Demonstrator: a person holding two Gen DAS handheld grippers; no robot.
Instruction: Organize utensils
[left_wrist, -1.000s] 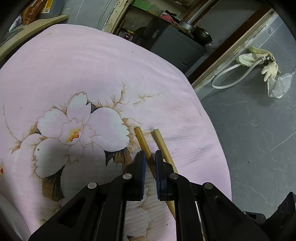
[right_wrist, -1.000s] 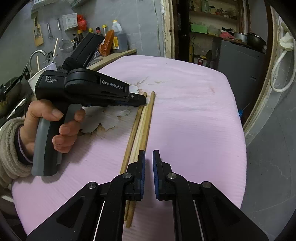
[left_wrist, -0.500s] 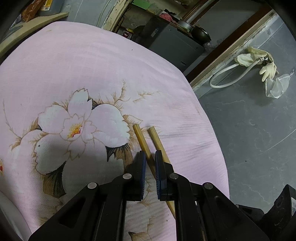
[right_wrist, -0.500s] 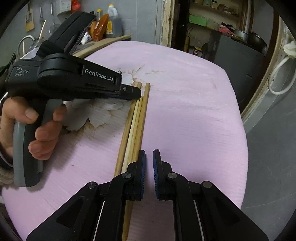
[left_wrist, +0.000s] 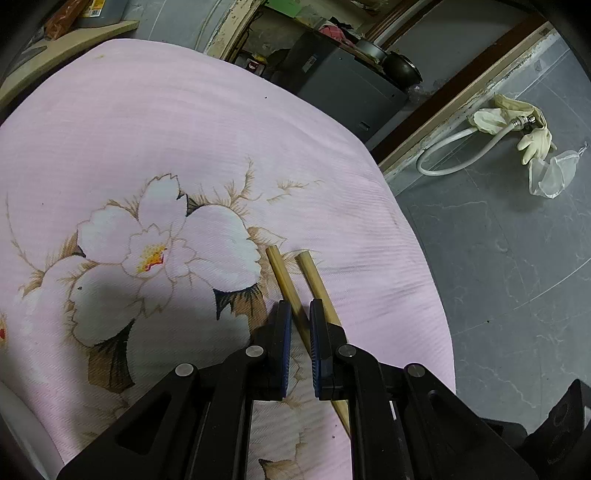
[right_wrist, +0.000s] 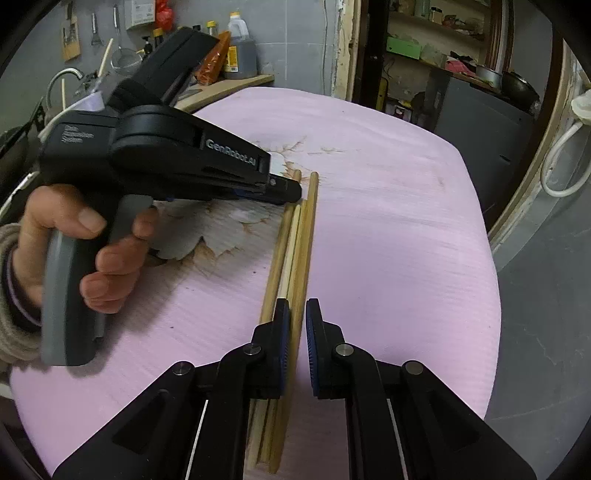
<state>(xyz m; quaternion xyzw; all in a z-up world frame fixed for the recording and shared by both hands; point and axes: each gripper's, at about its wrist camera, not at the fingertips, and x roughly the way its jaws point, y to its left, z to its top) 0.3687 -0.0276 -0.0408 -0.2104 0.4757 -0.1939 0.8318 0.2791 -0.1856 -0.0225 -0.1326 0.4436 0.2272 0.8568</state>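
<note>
Several wooden chopsticks (right_wrist: 295, 243) lie side by side on the pink flowered tablecloth (right_wrist: 388, 221). In the left wrist view two chopstick ends (left_wrist: 282, 275) stick out past my left gripper (left_wrist: 300, 314), whose jaws stand close together around one stick; I cannot tell if they pinch it. In the right wrist view my left gripper (right_wrist: 291, 192) reaches in from the left over the far ends. My right gripper (right_wrist: 296, 314) hovers over the near part of the bundle, jaws nearly closed, holding nothing that I can see.
The table's right edge (left_wrist: 424, 258) drops to a grey floor with a white hose and gloves (left_wrist: 517, 129). A dark cabinet (right_wrist: 480, 114) stands behind the table. A shelf with bottles (right_wrist: 236, 51) and a sink tap (right_wrist: 66, 74) are at the far left.
The right gripper has moved forward along the chopsticks, toward the left gripper. The left gripper has drawn back slightly along the stick ends. The chopsticks lie closer together.
</note>
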